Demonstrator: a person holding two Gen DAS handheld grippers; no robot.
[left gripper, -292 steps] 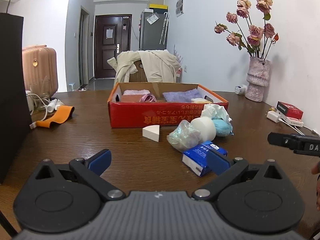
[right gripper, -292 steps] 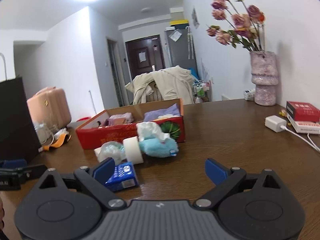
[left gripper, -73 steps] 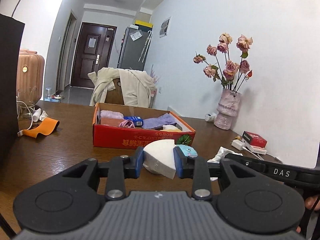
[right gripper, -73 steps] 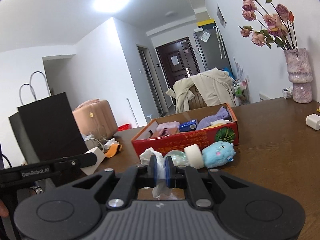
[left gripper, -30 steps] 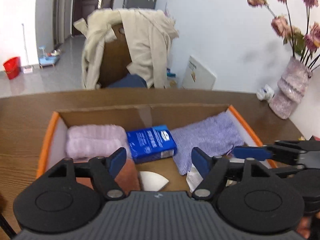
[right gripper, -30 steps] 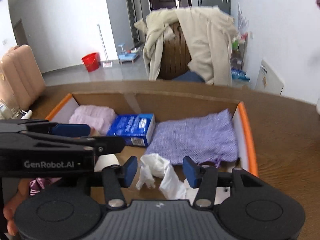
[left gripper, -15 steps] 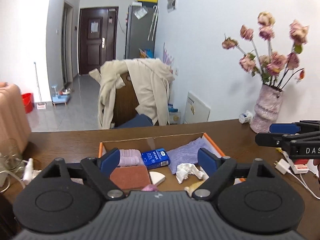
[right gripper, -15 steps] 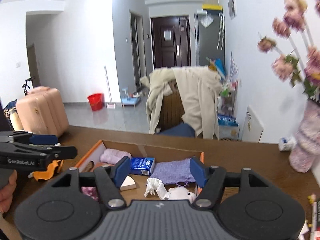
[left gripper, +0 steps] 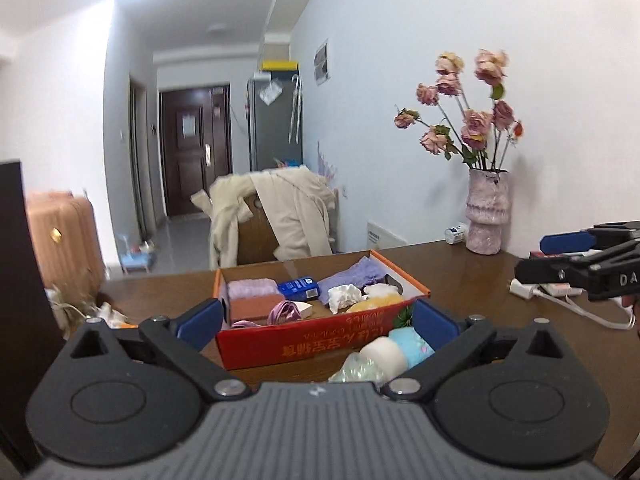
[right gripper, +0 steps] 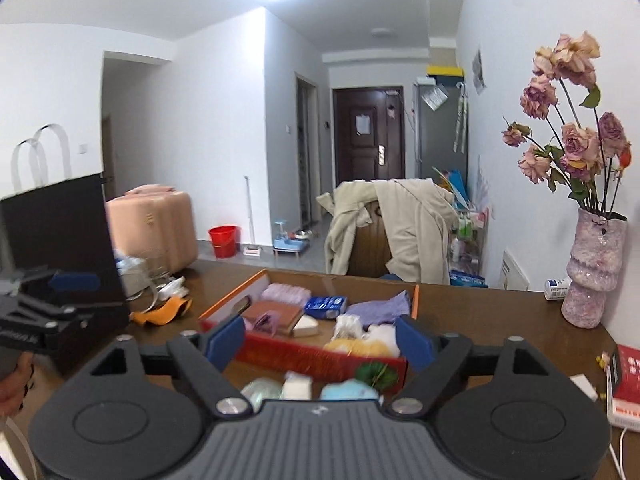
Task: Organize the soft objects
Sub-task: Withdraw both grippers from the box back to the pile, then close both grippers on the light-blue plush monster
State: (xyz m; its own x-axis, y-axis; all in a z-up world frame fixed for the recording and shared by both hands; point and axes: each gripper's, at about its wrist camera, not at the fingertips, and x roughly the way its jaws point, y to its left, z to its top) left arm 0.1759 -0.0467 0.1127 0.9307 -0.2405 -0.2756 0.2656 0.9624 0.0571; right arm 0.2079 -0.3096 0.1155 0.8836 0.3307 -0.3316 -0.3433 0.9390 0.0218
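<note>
The red cardboard box [left gripper: 320, 344] on the brown table holds a white wedge sponge [left gripper: 302, 307], a crumpled white tissue [left gripper: 344, 296], a blue tissue pack [left gripper: 299, 289] and folded cloths. A white roll [left gripper: 386, 354], a light blue plush [left gripper: 410, 344] and a crinkly clear bag [left gripper: 356, 372] lie against its near wall. My left gripper [left gripper: 316, 322] hangs before the box, jaws opening, nothing between them. My right gripper [right gripper: 320, 342] is also back from the box, jaws opening and empty; in its view the tissue [right gripper: 346, 326] and sponge [right gripper: 306, 325] rest inside.
A pink vase of dried roses [left gripper: 486, 216] stands at the table's far right, with a white charger and cable [left gripper: 524, 290] near it. A black paper bag [right gripper: 60, 240] and an orange strap [right gripper: 160, 314] are at the left. A coat-draped chair [left gripper: 276, 220] stands behind.
Both grippers have drawn back and up from above the box, and their jaws have spread wider. The sponge and tissue stay lying in the box.
</note>
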